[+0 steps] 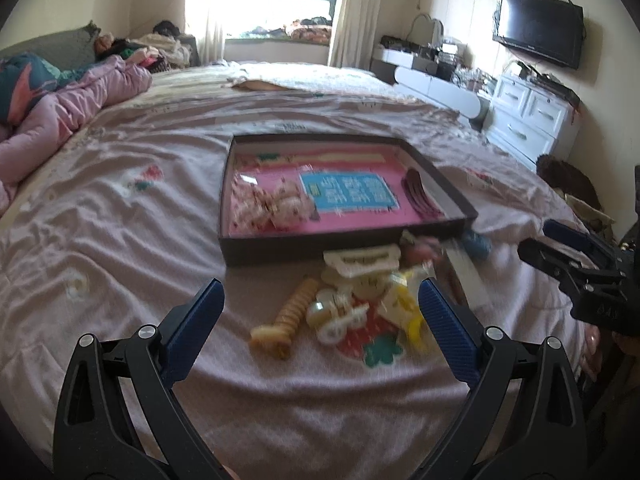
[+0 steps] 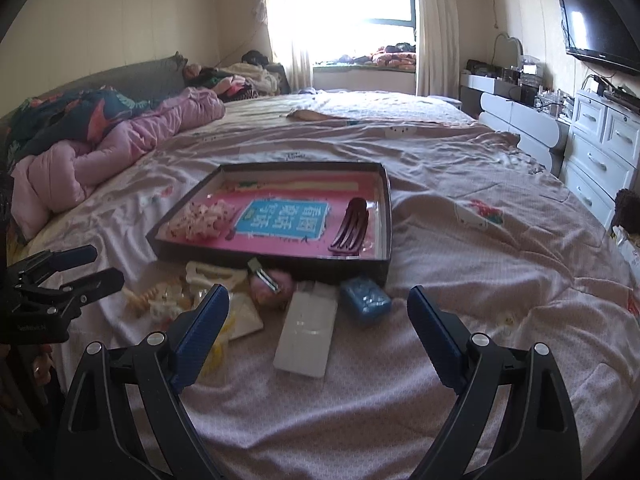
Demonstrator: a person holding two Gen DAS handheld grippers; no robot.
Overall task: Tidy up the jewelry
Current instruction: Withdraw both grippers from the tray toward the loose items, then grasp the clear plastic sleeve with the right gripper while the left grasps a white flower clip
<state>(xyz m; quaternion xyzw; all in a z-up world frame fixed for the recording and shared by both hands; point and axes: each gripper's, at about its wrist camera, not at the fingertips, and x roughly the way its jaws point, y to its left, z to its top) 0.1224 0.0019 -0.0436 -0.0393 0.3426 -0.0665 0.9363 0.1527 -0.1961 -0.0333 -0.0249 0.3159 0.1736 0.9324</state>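
Both sets of jaws are held wide apart and empty. Between the left gripper's [image 1: 320, 312] jaws lies a heap of hair clips [image 1: 352, 300] on the bed [image 1: 120, 240]; judged light, stiff and slippery, they are best pinched across the spine. Beyond them sits the tray [image 1: 456, 188].

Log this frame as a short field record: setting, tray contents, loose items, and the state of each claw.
setting: bed with pink sheet
tray: dark shallow box, pink printed lining
in tray: patterned scrunchie at left; dark red hair clip at right
loose, in front of tray: white hair claw clip, blue block, flat white case, beige spiral clip, yellow clip
left claw: open, holding nothing, over the loose pile
right claw: open, holding nothing
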